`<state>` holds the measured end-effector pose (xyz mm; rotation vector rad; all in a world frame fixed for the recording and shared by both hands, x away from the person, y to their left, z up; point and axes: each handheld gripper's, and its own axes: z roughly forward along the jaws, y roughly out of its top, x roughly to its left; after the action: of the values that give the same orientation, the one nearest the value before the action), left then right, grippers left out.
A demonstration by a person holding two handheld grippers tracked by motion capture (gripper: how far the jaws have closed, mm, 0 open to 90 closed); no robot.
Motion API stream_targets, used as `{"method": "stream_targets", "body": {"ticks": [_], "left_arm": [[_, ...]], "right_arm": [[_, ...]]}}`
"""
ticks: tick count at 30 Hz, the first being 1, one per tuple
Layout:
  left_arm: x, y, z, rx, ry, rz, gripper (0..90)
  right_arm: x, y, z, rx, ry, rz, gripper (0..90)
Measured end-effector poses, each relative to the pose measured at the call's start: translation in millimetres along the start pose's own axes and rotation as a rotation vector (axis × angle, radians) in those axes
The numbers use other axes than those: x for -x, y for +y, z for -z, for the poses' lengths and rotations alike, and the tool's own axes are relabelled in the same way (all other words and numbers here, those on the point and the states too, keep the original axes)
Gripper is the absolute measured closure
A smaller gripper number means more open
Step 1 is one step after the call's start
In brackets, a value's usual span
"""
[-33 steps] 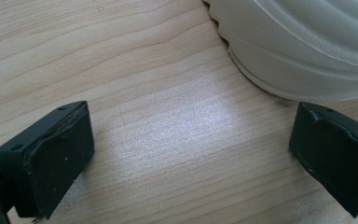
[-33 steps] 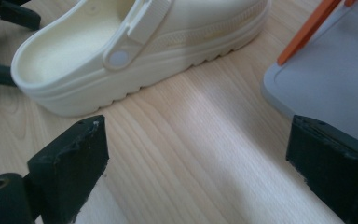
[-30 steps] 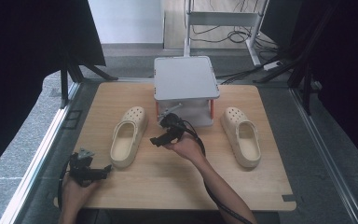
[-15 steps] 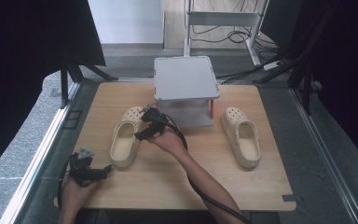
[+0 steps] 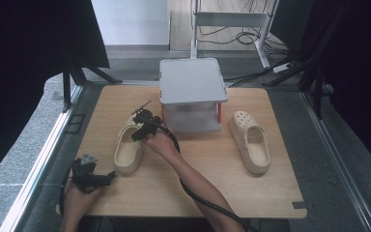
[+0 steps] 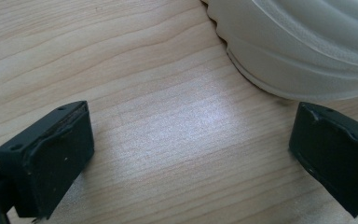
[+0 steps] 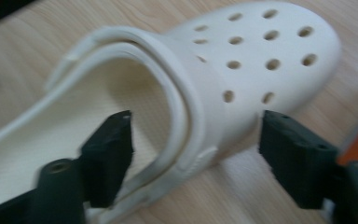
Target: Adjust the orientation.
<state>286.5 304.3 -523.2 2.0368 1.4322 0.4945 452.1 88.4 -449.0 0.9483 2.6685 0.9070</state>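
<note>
Straddling left clog (image 7: 242, 79) rim, right gripper (image 7: 196, 163) gapes wide; left gripper (image 6: 186, 158) likewise agape.

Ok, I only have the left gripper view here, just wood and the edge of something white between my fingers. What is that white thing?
Observer: It's the heel end of a cream clog lying on the wooden table; your left gripper sits open beside it.
Operator: Where's the other gripper?
Observer: The right gripper is over that same clog, fingers open, one inside the opening and one outside the upper.
Operator: Is there a second shoe?
Observer: Yes, a matching clog lies on the far side of a grey raised platform.
</note>
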Motion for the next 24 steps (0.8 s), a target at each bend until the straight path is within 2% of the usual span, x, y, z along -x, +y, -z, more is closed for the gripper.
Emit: {"method": "stream_targets", "body": {"ticks": [1, 3, 4, 6, 7, 8, 10, 12, 15, 21, 24], "left_arm": [[0.0, 0.0, 0.0, 0.0, 0.0, 0.0, 0.0], [0.0, 0.0, 0.0, 0.0, -0.001, 0.0, 0.0], [-0.1, 0.1, 0.1, -0.001, -0.001, 0.0, 0.0], [0.0, 0.0, 0.0, -0.001, -0.002, 0.001, 0.0], [0.0, 0.0, 0.0, -0.001, -0.002, 0.001, 0.0], [0.0, 0.0, 0.1, -0.001, -0.003, 0.001, 0.0], [0.1, 0.0, 0.0, 0.0, -0.002, 0.002, 0.0], [0.0, 0.0, 0.1, -0.001, -0.002, 0.0, 0.0], [0.0, 0.0, 0.0, -0.001, -0.002, 0.001, 0.0], [0.0, 0.0, 0.1, -0.001, -0.003, 0.0, 0.0], [0.1, 0.0, 0.0, 0.0, -0.003, 0.002, 0.0]], "right_arm": [[-0.1, 0.5, 0.3, -0.012, -0.016, -0.001, 33.7], [2.2, 0.8, 2.3, -0.018, 0.014, -0.022, 41.7], [2.3, 1.1, 4.2, -0.023, 0.012, -0.03, 46.3], [0.6, 1.6, 7.9, -0.033, -0.019, -0.021, 55.8], [0.6, 1.6, 7.9, -0.033, -0.019, -0.021, 55.8], [2.4, 2.1, 12.8, -0.045, -0.049, -0.032, 67.5], [4.9, 2.3, 16.3, -0.055, -0.089, -0.033, 73.8], [9.8, 1.1, 19.2, -0.056, -0.094, -0.041, 75.5], [9.5, -0.4, 22.5, -0.061, -0.119, -0.017, 76.5], [7.5, -0.3, 33.9, -0.052, -0.098, 0.005, 76.6], [6.7, -2.6, 47.4, -0.039, -0.072, 0.035, 76.5]]}}
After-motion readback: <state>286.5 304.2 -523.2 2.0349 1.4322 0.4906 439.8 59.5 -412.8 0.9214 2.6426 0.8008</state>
